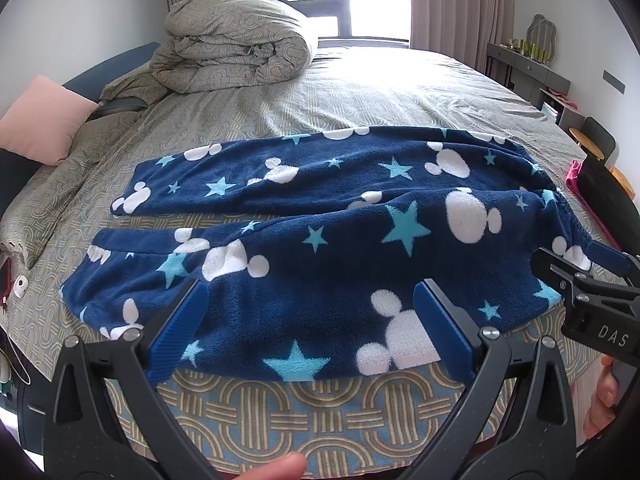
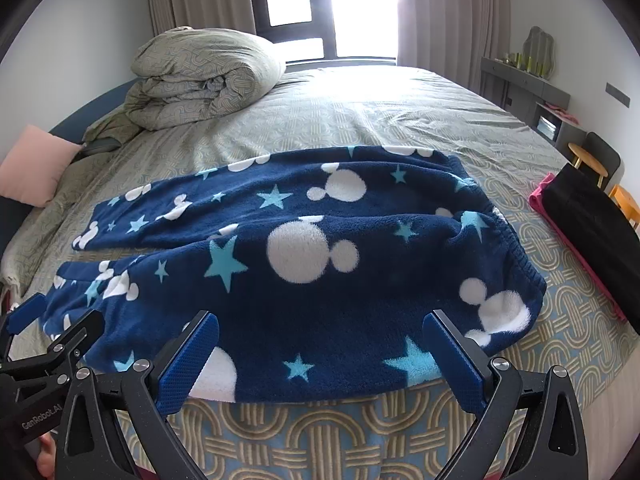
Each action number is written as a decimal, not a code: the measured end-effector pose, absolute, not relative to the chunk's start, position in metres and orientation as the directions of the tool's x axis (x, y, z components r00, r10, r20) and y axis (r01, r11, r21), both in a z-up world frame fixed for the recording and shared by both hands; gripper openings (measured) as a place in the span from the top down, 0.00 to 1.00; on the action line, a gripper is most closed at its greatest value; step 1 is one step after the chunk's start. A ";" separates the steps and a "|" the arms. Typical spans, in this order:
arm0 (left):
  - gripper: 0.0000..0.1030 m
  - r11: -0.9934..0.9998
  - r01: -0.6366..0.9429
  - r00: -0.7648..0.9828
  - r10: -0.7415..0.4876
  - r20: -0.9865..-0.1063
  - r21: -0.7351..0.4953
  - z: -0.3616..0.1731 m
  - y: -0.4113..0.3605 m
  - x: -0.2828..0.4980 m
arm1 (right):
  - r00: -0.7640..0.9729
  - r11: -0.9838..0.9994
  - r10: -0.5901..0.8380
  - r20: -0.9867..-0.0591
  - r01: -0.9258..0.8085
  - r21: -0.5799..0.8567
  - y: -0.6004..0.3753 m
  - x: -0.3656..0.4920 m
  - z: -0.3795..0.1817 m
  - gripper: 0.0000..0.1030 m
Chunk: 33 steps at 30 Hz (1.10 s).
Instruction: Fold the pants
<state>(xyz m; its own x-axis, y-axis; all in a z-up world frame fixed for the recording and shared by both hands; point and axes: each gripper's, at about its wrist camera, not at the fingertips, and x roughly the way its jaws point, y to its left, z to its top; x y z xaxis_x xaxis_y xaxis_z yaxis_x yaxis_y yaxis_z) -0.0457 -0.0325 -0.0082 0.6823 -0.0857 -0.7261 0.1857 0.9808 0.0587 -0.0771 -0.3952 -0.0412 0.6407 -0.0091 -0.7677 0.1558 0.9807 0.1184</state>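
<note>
Navy fleece pants (image 1: 320, 216) with white mouse heads and light blue stars lie flat across the bed, legs running left, waistband at the right; they also show in the right wrist view (image 2: 304, 240). My left gripper (image 1: 310, 300) is open, its blue fingers over the near leg's edge. My right gripper (image 2: 320, 336) is open over the near edge close to the waistband. The right gripper also shows at the right in the left wrist view (image 1: 576, 268). Neither holds cloth.
The bed (image 1: 312, 408) has a patterned cover. A rolled duvet (image 1: 236, 40) sits at the far left, a pink pillow (image 1: 44, 120) at the left edge. A black and pink bundle (image 2: 588, 216) lies at the right bed edge. A dresser (image 2: 524, 84) stands at the right wall.
</note>
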 end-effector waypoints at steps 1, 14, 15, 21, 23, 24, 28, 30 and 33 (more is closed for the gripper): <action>0.01 0.981 0.186 0.682 -0.085 -0.727 0.060 -0.008 -0.032 -0.046 | 0.641 0.981 -0.011 -0.767 0.156 0.116 -0.395 -0.077 -0.041 0.00; 0.01 0.980 0.189 0.679 -0.088 -0.729 0.058 -0.009 -0.034 -0.045 | 0.634 0.983 -0.015 -0.773 0.151 0.105 -0.395 -0.077 -0.044 0.00; 0.01 0.980 0.190 0.678 -0.088 -0.730 0.057 -0.009 -0.034 -0.045 | 0.634 0.983 -0.015 -0.773 0.151 0.105 -0.395 -0.076 -0.044 0.00; 0.01 0.980 0.188 0.679 -0.087 -0.729 0.059 -0.009 -0.034 -0.045 | 0.631 0.983 -0.017 -0.776 0.151 0.101 -0.395 -0.076 -0.044 0.00; 0.01 0.980 0.189 0.680 -0.086 -0.729 0.060 -0.009 -0.034 -0.044 | 0.632 0.983 -0.017 -0.775 0.151 0.101 -0.395 -0.076 -0.044 0.00; 0.01 0.980 0.189 0.678 -0.086 -0.730 0.060 -0.009 -0.034 -0.044 | 0.630 0.983 -0.019 -0.777 0.152 0.099 -0.395 -0.076 -0.044 0.00; 0.01 0.980 0.189 0.677 -0.086 -0.731 0.060 -0.009 -0.034 -0.044 | 0.624 0.984 -0.022 -0.782 0.153 0.094 -0.395 -0.076 -0.044 0.00; 0.01 0.980 0.188 0.677 -0.085 -0.731 0.060 -0.009 -0.034 -0.044 | 0.630 0.982 -0.013 -0.777 0.154 0.108 -0.395 -0.075 -0.045 0.00; 0.01 0.981 0.186 0.675 -0.084 -0.733 0.059 -0.010 -0.034 -0.043 | 0.641 0.980 0.000 -0.767 0.154 0.129 -0.396 -0.075 -0.046 0.00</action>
